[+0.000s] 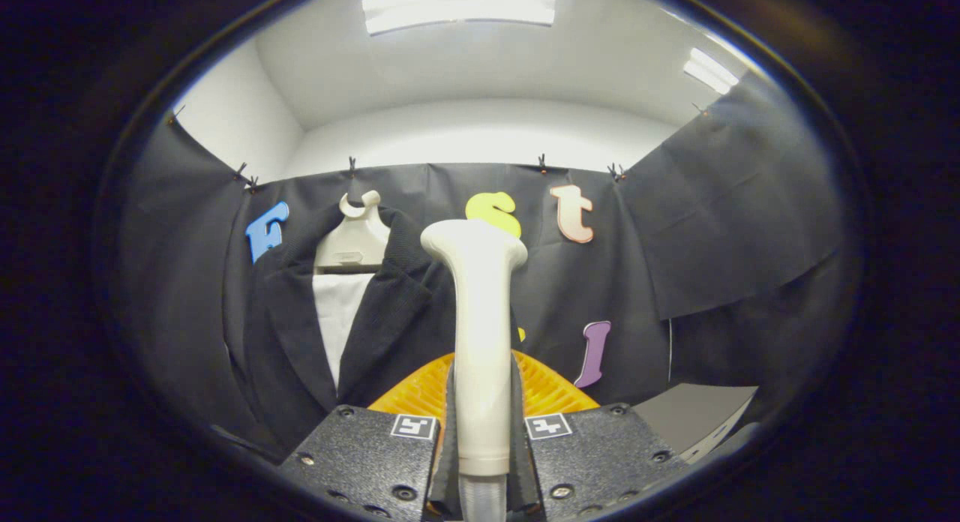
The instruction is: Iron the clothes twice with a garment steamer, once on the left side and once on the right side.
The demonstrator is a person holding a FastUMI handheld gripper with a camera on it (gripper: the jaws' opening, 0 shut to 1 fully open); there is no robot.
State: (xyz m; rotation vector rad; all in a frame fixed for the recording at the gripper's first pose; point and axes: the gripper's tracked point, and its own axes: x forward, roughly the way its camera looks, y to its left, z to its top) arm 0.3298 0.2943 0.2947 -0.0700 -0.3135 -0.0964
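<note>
My gripper (482, 432) is clamped narrowly on the cream-white plastic garment steamer handle (480, 334): both fingers press on its lower shaft from either side, and the handle stands upright between them. It widens into a flared head at the top. Below the fingers I see a translucent ribbed hose end (480, 499) leaving the bottom of the handle.

Just behind the handle, and spreading out on both sides of it, sits an orange ribbed plastic piece (551, 391), fan-shaped with fine grooves; I cannot tell from here whether it touches the handle.

Beyond the fingers and off to the left hangs the dark pinstriped suit jacket (285, 334), open at the front with its lapels falling away to either side. Between the lapels I see a white shirt front (339, 319). The jacket hangs on a cream plastic hanger (352, 241) with a hooked top, against the black cloth wall of the booth (720, 229). The steamer head is near the jacket's nearer lapel but apart from it.

To the right, low down, a grey flat panel (694, 417) lies at an angle.
</note>
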